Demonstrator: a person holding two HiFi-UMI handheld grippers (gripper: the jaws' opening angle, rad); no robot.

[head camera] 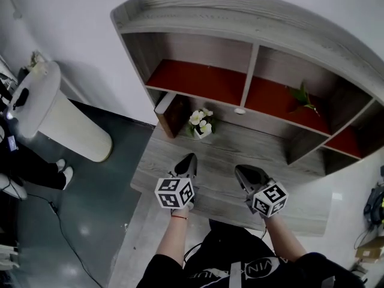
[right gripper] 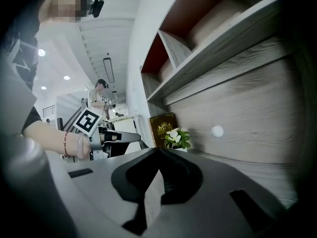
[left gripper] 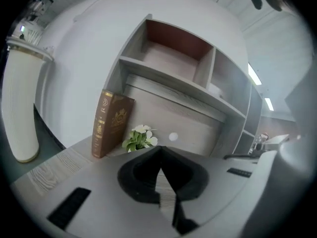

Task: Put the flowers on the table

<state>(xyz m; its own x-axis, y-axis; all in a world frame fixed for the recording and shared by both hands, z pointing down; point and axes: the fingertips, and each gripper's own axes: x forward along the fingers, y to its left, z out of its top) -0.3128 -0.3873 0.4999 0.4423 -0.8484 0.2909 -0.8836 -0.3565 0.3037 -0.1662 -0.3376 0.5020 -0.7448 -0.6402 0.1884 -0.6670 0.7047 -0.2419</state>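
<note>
Small white-flowered plant in white pot (head camera: 201, 123) sits on grey wooden worktop (head camera: 276, 158) by brown hardback book (head camera: 172, 114); left claw (head camera: 190, 157) and right claw (head camera: 239, 169) both pinched together, empty. Likely light, petals fragile (I'd take the pot).

The table (head camera: 252, 155) is bare from its front edge up to the flowers (head camera: 201, 123). A book (head camera: 170, 114) stands just left of them, and the shelf unit (head camera: 251, 71) juts out overhead, closing off the back.

Flowers (left gripper: 140, 137) half hidden; shelf (head camera: 252, 17) cut off.
</note>
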